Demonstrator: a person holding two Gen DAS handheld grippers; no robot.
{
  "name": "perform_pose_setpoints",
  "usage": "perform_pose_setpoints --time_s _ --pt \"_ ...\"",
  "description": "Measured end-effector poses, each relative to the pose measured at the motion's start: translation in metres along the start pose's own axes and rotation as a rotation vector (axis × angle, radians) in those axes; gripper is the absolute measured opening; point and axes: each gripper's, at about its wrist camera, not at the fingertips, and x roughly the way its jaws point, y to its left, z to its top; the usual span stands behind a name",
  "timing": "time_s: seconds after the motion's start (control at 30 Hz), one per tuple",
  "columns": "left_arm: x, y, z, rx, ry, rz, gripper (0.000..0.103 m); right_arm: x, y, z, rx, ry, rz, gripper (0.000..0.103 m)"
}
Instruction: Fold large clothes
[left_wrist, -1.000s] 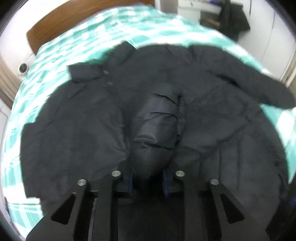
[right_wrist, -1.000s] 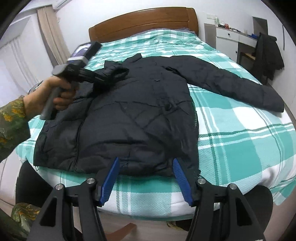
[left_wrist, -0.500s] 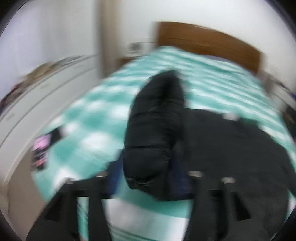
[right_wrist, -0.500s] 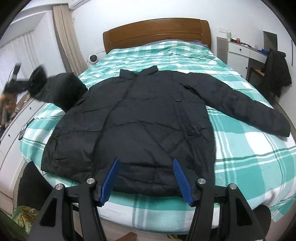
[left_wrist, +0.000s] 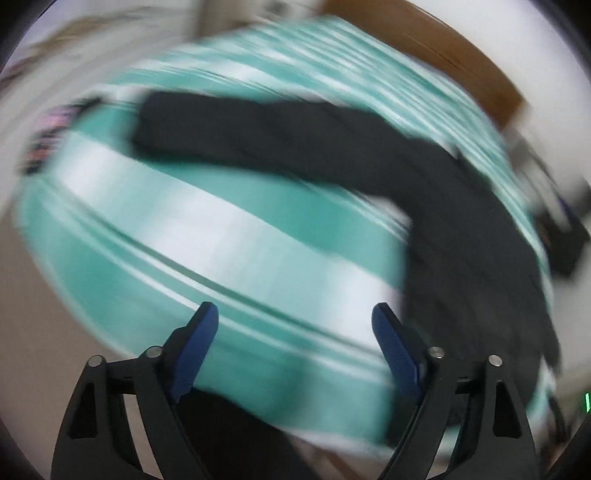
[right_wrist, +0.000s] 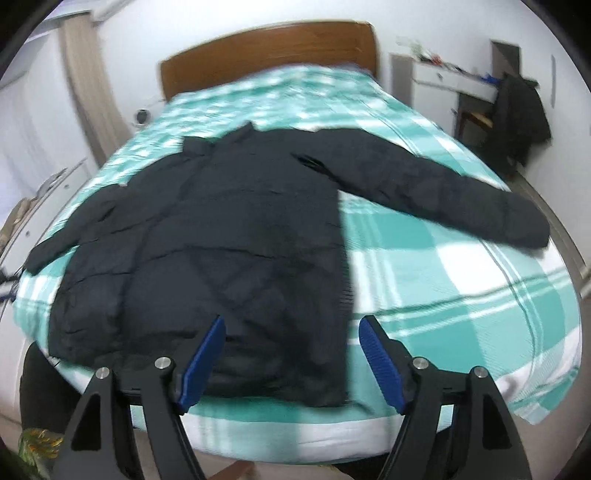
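Note:
A large black padded jacket (right_wrist: 236, 236) lies spread flat on the bed, both sleeves stretched outward. Its right sleeve (right_wrist: 443, 192) reaches toward the bed's right edge. In the blurred left wrist view the other sleeve (left_wrist: 258, 140) lies straight across the cover. My left gripper (left_wrist: 295, 314) hovers over the bed's edge, its jaws opening, nothing between them. My right gripper (right_wrist: 291, 325) hangs above the jacket's hem at the foot of the bed, its jaws opening with no cloth pinched between them.
The bed carries a teal and white checked cover (right_wrist: 461, 288) and has a wooden headboard (right_wrist: 266, 51). A white desk (right_wrist: 454, 77) and a chair draped with dark clothes (right_wrist: 521, 110) stand at the right. White drawers (right_wrist: 44, 184) line the left wall.
My left gripper carried the left sleeve outward off the jacket's body, let it go and swung away; the sleeve now lies flat. My right gripper's jaws have widened.

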Motion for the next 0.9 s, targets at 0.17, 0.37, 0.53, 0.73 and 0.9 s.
perform_pose_setpoints --time_s 0.17,0.37,0.53,0.73,0.9 --pt "0.028 -0.052 -0.036 0.167 0.166 -0.107 0.087 0.032 -0.036 -0.002 0.094 0.098 0.050 0.076" --pt "0.034 -0.047 -0.057 0.227 0.194 -0.085 0.046 0.061 -0.036 -0.016 0.103 0.167 0.203 0.072" --pt "0.014 -0.009 -0.047 0.192 0.185 -0.110 0.022 0.043 0.002 -0.024 -0.015 0.126 0.153 0.015" --pt "-0.016 0.027 -0.073 0.141 0.170 -0.085 0.023 0.022 0.033 -0.047 -0.109 0.138 0.134 0.015" --pt "-0.024 0.010 -0.072 0.188 0.126 0.021 0.053 0.025 0.030 -0.044 -0.061 0.125 0.075 0.042"
